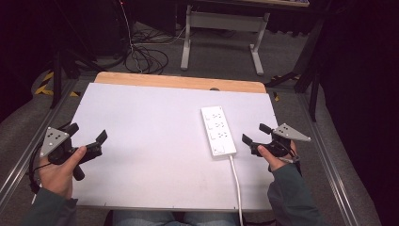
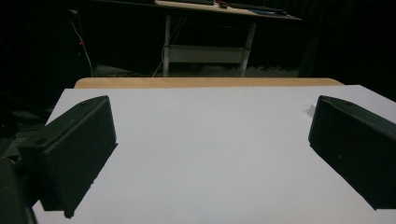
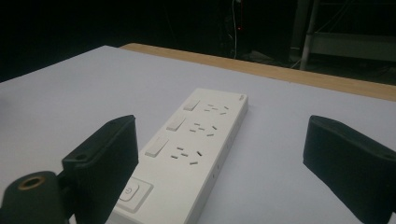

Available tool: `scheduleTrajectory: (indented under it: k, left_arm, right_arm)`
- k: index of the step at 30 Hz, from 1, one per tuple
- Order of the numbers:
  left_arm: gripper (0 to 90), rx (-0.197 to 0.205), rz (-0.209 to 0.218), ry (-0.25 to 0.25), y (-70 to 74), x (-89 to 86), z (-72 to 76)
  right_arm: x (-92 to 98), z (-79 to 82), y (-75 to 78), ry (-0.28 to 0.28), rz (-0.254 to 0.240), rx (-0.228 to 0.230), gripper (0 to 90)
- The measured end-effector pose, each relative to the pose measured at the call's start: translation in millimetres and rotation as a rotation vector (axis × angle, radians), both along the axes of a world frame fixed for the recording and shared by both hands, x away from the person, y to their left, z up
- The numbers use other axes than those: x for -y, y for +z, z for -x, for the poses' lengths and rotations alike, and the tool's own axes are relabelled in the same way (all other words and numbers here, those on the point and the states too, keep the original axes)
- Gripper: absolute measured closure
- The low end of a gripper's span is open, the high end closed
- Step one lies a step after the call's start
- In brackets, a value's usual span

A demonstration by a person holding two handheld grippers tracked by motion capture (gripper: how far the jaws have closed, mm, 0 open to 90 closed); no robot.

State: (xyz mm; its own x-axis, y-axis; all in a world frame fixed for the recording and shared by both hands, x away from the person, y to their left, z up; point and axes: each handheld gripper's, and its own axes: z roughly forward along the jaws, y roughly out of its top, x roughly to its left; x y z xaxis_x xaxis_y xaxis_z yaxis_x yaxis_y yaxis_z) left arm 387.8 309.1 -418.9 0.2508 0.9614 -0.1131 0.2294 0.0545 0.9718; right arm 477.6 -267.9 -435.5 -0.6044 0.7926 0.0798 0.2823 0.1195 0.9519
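Note:
A white power strip (image 1: 218,130) with three switches and a power button lies flat on the white board (image 1: 150,141), right of centre, its white cable (image 1: 236,183) running toward the near edge. My right gripper (image 1: 254,133) is held just right of the strip, open and holding nothing. In the right gripper view the power strip (image 3: 196,140) lies ahead between the wide-apart jaws, nearer the left one. My left gripper (image 1: 87,134) hovers over the board's left edge, open and holding nothing. The left gripper view looks across bare board (image 2: 210,140).
A wooden table edge (image 1: 179,81) shows beyond the board. Behind it stands a metal desk frame (image 1: 221,28) with tangled cables (image 1: 143,59) on the floor. Metal rails (image 1: 329,160) flank the table on both sides.

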Motion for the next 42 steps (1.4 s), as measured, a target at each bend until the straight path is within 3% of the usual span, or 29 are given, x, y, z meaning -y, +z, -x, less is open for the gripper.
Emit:
scheduleTrajectory:
  k: [18,22,27,42]
  left_arm:
    - [1.5,0.0,-0.002,-0.002,0.0,0.1,-0.2]
    - [1.5,0.0,-0.003,-0.003,0.0,0.2,-0.4]
    - [1.5,0.0,-0.003,-0.004,0.0,0.3,-0.6]
    - [1.5,0.001,-0.006,-0.004,0.0,0.1,-0.7]
  right_arm:
    - [-0.5,0.1,-0.2,0.003,0.0,-0.003,11.0]
    - [-1.5,0.1,0.1,-0.003,-0.012,-0.005,23.6]
    - [-1.8,0.0,0.6,-0.004,-0.006,-0.004,28.1]
    - [-3.5,0.2,1.9,0.024,0.014,0.007,63.0]
